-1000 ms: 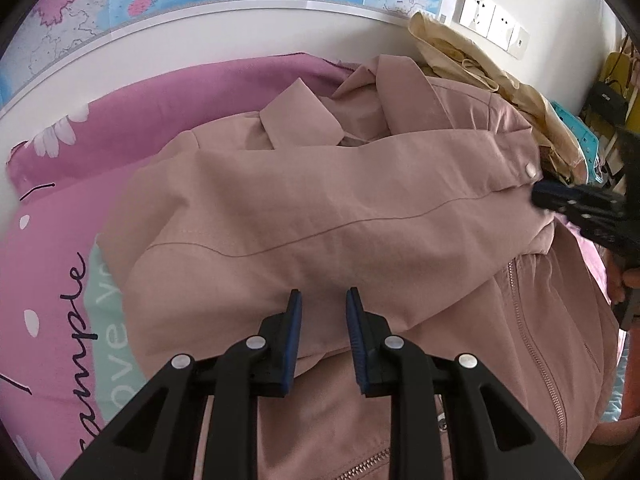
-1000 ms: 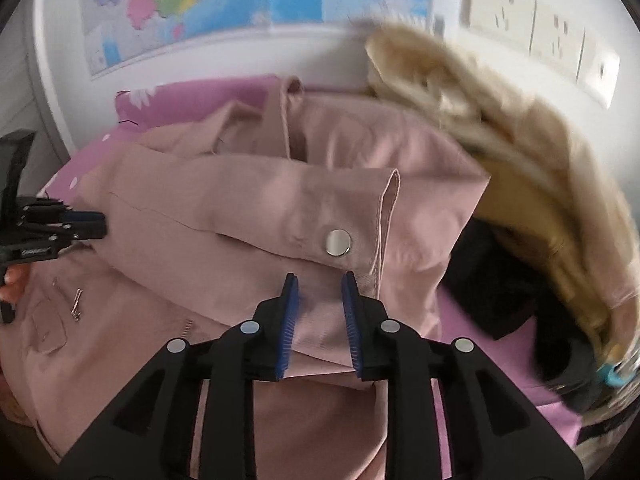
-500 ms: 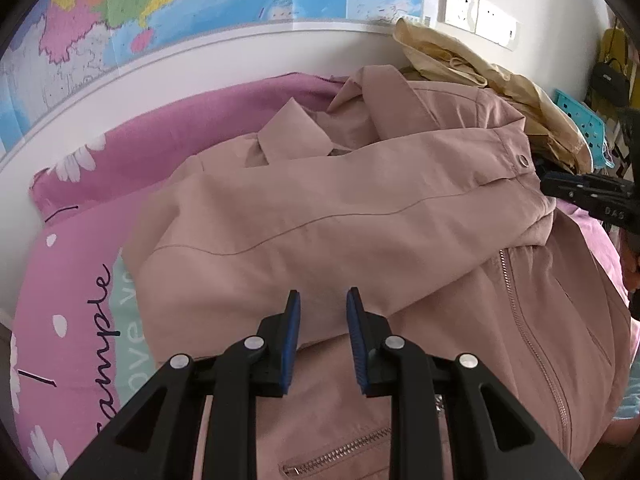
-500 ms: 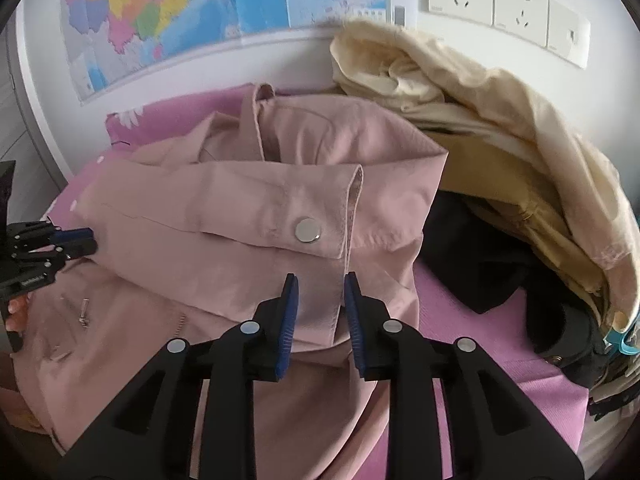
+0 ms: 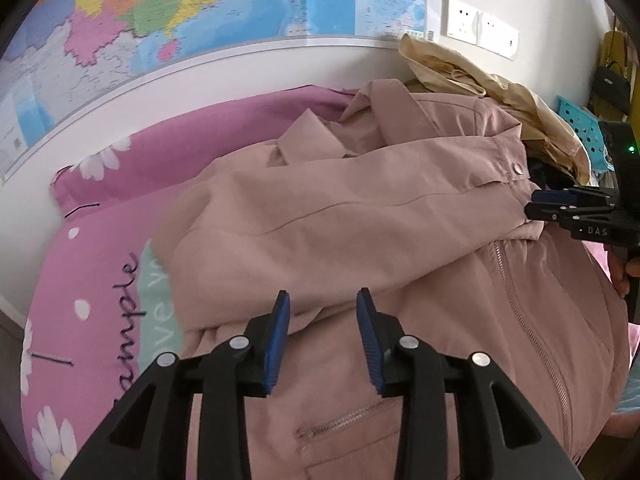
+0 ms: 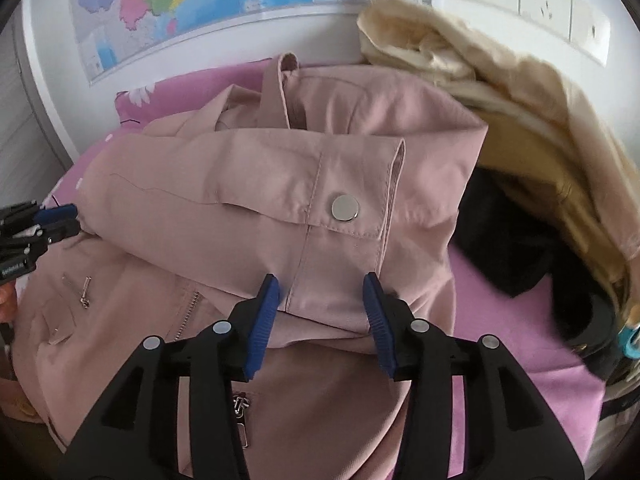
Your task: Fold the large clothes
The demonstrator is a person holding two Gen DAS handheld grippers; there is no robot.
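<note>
The pink jacket [image 5: 360, 216] lies on the purple floral bedspread [image 5: 100, 280], one sleeve [image 6: 256, 184] folded across its chest so the cuff and its metal snap [image 6: 345, 208] face up. Its lower hem runs out of both views, and the part under the sleeve is hidden. A beige garment [image 6: 500, 92] and a dark one [image 6: 512, 240] sit heaped just beside it; their shapes are hard to make out.

The left gripper [image 5: 323, 332] hovers low over the sleeve's upper end, fingers apart and empty; the holding hand is out of view. The right gripper [image 6: 318, 312] points at the cuff, jaws spread wide with the cuff edge lying between them, untouched. A thumb [image 5: 630, 270] shows at that tool's grip in the left view.
</note>
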